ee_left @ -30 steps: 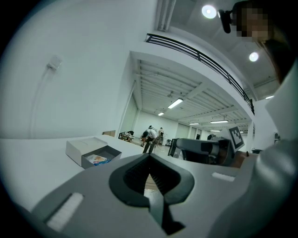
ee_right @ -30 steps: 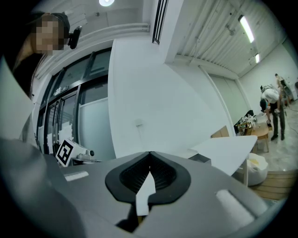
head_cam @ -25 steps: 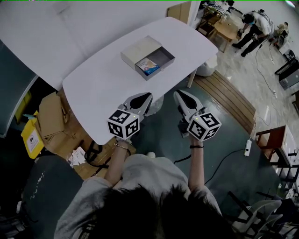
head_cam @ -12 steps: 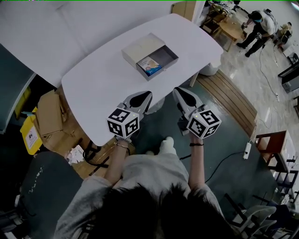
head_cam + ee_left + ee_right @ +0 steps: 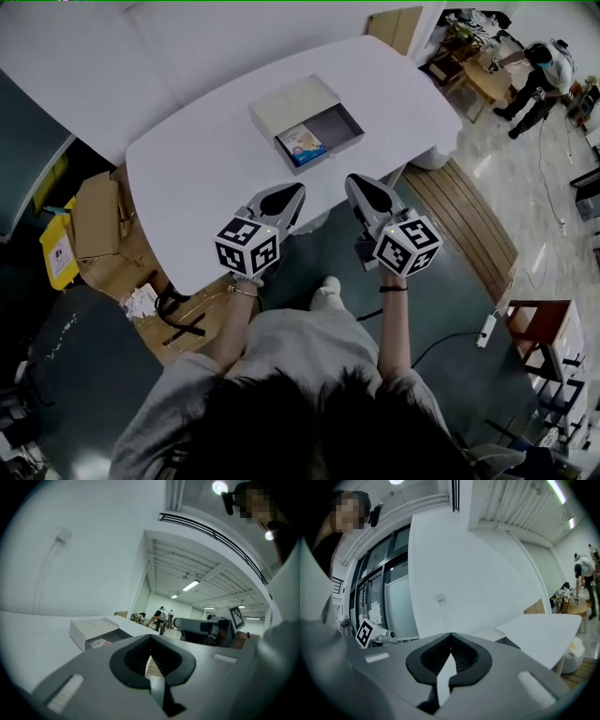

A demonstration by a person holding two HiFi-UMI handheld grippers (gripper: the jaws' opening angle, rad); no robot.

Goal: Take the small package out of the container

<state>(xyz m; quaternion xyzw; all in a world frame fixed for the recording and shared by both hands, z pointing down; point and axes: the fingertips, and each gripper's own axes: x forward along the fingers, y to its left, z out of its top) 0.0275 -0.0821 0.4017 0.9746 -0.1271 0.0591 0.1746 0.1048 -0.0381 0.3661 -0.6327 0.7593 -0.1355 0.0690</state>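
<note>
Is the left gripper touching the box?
Apart. The head view shows the left gripper near the table's edge, with bare table between it and the box.

There is one white worktop [image 5: 187, 178], and on it stands one container [image 5: 292, 98]. Inside the container lies one small package [image 5: 303, 144]. On the near side of the container there are two grippers: one left gripper [image 5: 296, 191] and one right gripper [image 5: 355, 182]. Each carries one marker cube, so two in all: the left cube [image 5: 248, 247] and the right cube [image 5: 408, 246]. Far to the right of the container stands one person [image 5: 542, 67]. One power strip [image 5: 486, 328] lies on the floor, well apart from the container. How many pieces of cardboard [image 5: 98, 220] lie left of the container, I cannot count.
</note>
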